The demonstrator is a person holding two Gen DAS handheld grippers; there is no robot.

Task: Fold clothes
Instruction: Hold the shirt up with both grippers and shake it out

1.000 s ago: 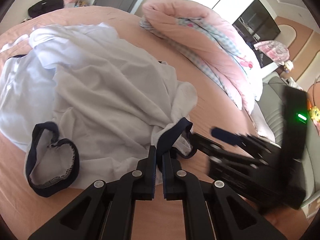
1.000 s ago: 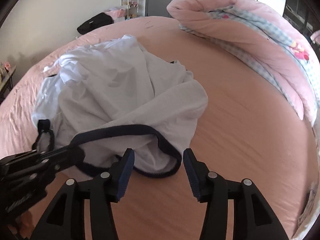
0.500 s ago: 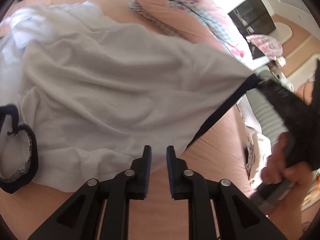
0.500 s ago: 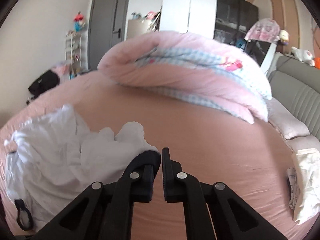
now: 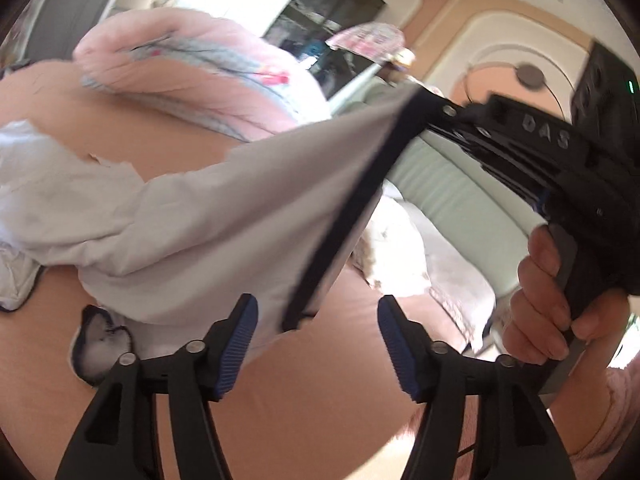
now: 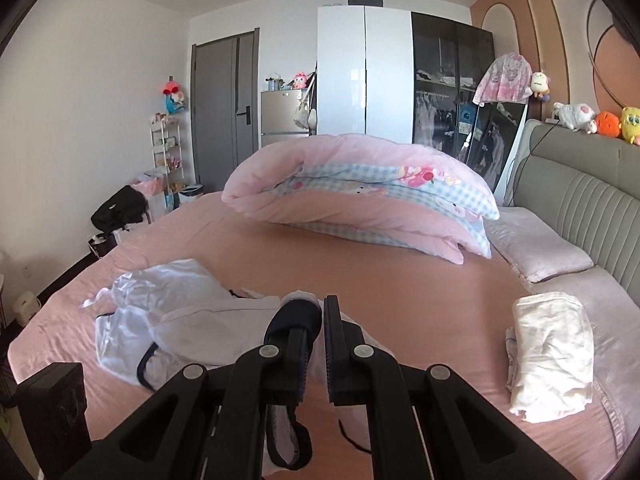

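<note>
Right gripper (image 6: 322, 320) jaws clamped on white shirt's (image 5: 208, 216) navy hem, lifted off the bed (image 6: 400, 276); left gripper (image 5: 316, 344) jaws wide, empty.

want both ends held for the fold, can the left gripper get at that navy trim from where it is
Probably yes. The left gripper is open with the navy trim hanging taut just ahead of it, nothing between them. The right gripper holds its upper end.

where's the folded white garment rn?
Right wrist view, lower right: the folded white garment lies on the bed by the grey headboard, right of the right gripper.
</note>
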